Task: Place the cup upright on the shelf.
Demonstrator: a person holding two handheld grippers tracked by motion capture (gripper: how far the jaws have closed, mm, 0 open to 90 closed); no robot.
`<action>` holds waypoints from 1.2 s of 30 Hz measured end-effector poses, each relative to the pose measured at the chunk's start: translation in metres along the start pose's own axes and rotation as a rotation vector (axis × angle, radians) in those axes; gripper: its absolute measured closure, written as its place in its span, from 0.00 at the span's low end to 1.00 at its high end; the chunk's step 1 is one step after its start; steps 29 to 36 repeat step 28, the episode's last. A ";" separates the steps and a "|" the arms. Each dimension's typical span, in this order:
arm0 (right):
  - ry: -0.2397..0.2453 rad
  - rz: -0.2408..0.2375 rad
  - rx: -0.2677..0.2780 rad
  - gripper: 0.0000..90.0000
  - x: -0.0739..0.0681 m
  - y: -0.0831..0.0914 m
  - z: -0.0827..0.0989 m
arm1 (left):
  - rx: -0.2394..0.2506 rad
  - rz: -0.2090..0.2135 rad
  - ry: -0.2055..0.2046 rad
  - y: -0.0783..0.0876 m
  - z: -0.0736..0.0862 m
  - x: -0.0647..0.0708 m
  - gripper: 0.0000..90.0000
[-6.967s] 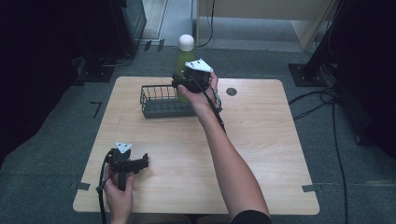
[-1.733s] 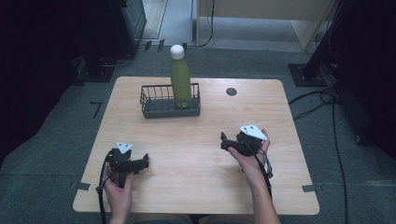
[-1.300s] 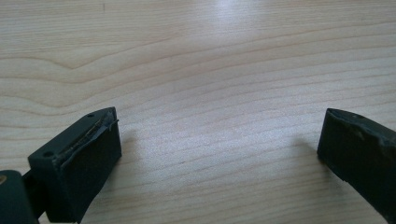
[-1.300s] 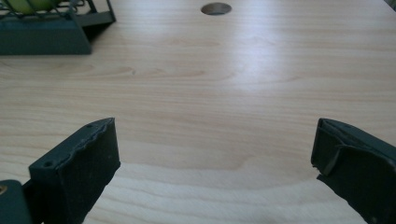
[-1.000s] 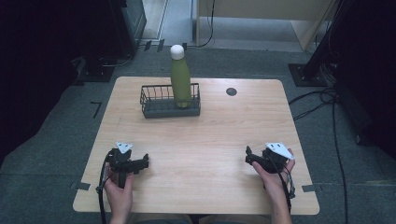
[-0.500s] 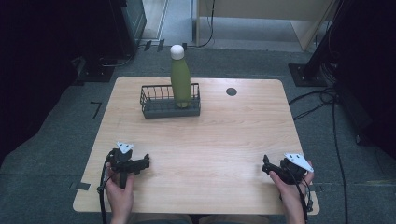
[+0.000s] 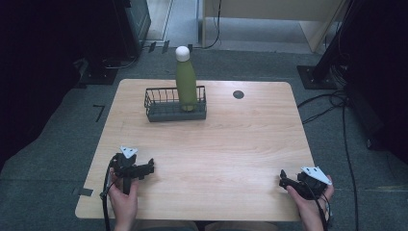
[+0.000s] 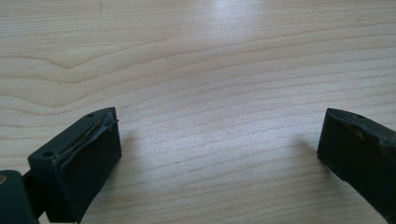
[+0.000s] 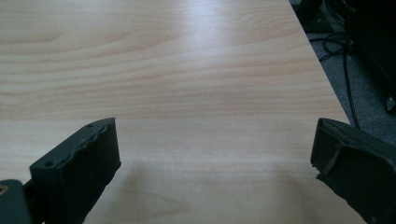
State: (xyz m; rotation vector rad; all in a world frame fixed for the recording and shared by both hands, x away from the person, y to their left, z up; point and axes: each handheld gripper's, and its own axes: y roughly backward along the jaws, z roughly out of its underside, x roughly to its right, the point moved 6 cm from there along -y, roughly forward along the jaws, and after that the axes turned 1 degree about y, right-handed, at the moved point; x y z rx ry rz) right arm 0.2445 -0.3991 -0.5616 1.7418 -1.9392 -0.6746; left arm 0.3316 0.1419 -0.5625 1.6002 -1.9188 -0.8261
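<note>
Green bottle (image 7: 185,79) upright in wire basket (image 7: 174,105), far side of tabletop (image 7: 231,144), walls bracing it. My left gripper (image 7: 140,169), right gripper (image 7: 287,182) at near edge, jaws wide, empty.

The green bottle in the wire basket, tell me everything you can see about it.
The green bottle is tall and slim, with an olive-green body that narrows to a neck and a rounded white cap. The finish looks matte; its material is not clear. It stands upright, cap on, inside the right end of the dark wire basket, which sits toward the far side of the wooden table. Nothing but the basket touches it; both tongs rest at the near edge, far from it.
</note>
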 end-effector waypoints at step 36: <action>0.007 -0.044 -0.029 0.02 0.014 0.014 0.025 | 0.000 0.000 0.000 0.000 0.000 0.000 0.00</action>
